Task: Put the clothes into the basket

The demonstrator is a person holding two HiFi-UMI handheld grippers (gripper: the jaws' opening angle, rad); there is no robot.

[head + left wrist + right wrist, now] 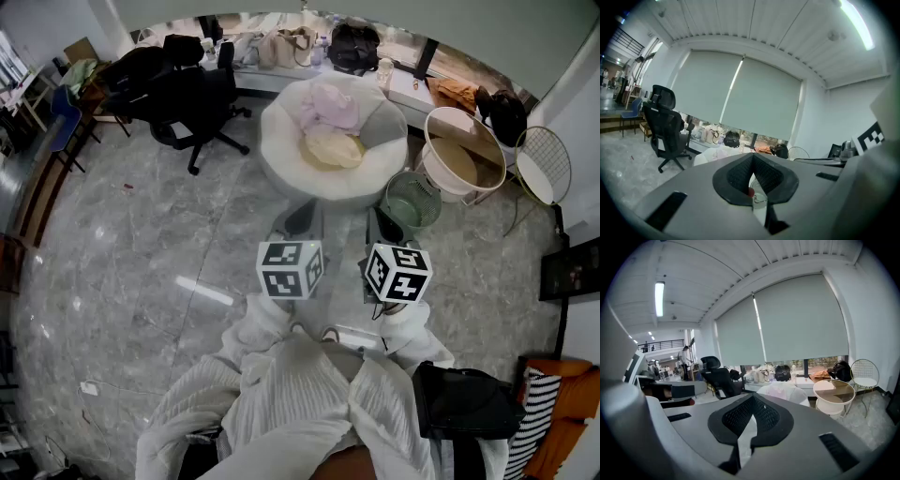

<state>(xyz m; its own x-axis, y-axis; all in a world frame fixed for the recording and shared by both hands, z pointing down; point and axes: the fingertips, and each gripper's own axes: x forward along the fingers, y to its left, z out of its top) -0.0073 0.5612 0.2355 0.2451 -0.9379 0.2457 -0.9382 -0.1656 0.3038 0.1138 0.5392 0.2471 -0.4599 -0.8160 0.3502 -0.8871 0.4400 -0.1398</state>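
A pink garment (330,105) and a cream one (330,148) lie heaped on a round white pouf (317,183) ahead of me. A green basket (411,202) stands on the floor just right of the pouf. Both grippers are held side by side in front of my body, short of the pouf. The left gripper (302,220) is shut with nothing in it, its pads meeting in the left gripper view (752,178). The right gripper (382,230) is also shut and empty (749,423). The pouf with the pink garment (783,389) shows beyond the right gripper's jaws.
A black office chair (192,98) stands at the left back. Two round white side tables (461,155) and a wire chair (544,164) are at the right. Bags line a low ledge (300,47) by the window. A black bag (464,398) lies by my right side.
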